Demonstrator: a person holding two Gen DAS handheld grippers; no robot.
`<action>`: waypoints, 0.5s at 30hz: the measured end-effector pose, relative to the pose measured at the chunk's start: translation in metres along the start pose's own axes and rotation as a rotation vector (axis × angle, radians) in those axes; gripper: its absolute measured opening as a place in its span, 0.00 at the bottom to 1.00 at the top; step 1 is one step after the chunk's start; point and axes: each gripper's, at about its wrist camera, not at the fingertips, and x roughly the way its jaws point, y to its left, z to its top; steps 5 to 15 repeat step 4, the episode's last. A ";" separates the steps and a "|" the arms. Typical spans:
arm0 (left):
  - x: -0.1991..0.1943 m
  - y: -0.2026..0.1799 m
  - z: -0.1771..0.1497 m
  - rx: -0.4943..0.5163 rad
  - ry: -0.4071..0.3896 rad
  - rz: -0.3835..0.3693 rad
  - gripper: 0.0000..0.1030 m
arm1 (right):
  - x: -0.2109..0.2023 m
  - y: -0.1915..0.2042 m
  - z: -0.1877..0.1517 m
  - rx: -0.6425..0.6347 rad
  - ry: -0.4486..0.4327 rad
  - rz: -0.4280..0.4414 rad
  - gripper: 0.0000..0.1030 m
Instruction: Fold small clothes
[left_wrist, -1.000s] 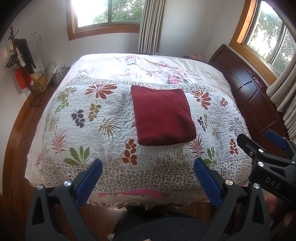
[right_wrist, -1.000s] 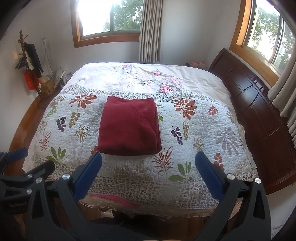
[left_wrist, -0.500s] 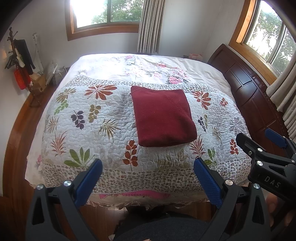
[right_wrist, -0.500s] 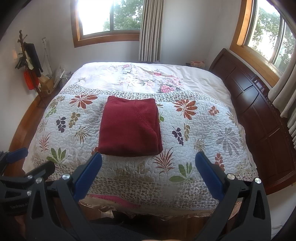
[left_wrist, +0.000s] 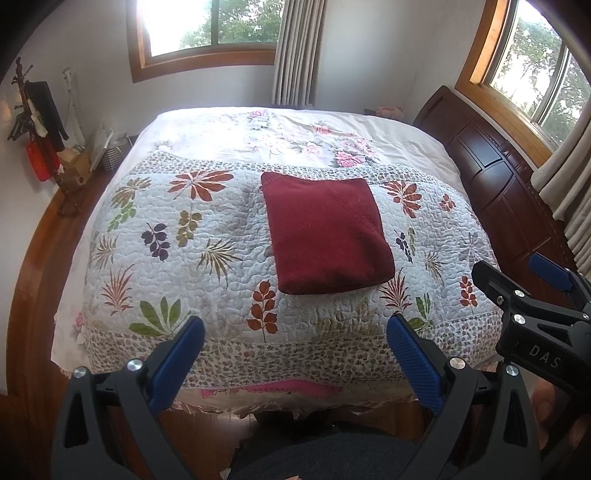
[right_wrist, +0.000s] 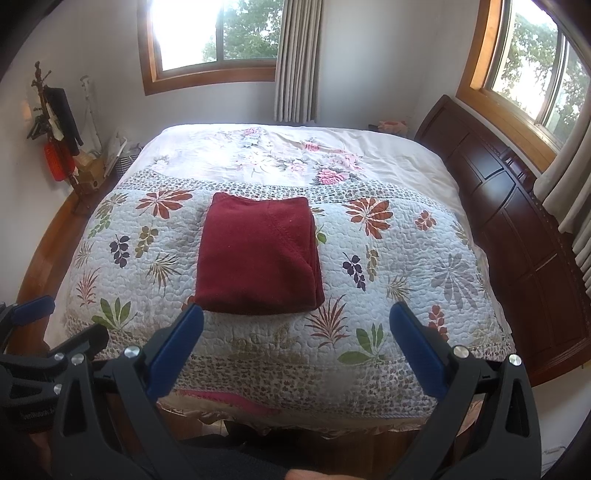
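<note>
1. A dark red knitted garment (left_wrist: 325, 232), folded into a flat, roughly square packet, lies on the middle of the bed, its near folded edge thick and rounded.
2. It rests on a pale quilted bedspread printed with red, green and purple leaves (left_wrist: 177, 266), which covers the near half of the bed; beyond it a cream sheet with pink flowers (left_wrist: 295, 136) runs to the far edge.
3. The left gripper (left_wrist: 295, 350), black with blue finger pads, hangs over the near edge of the bed with its jaws spread wide and nothing between them, well apart from the garment.
4. The right gripper (right_wrist: 297, 341) is likewise wide open and empty, short of the packet.
5. A dark wooden headboard (left_wrist: 506, 199) stands along the right side.
</note>
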 end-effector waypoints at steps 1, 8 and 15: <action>0.000 0.001 0.001 0.003 0.000 -0.002 0.96 | 0.000 0.000 0.000 0.002 0.003 0.000 0.97; 0.002 0.003 0.004 0.009 0.002 -0.005 0.96 | 0.001 -0.002 0.001 0.012 0.010 0.002 0.97; 0.002 0.003 0.004 0.009 0.002 -0.005 0.96 | 0.001 -0.002 0.001 0.012 0.010 0.002 0.97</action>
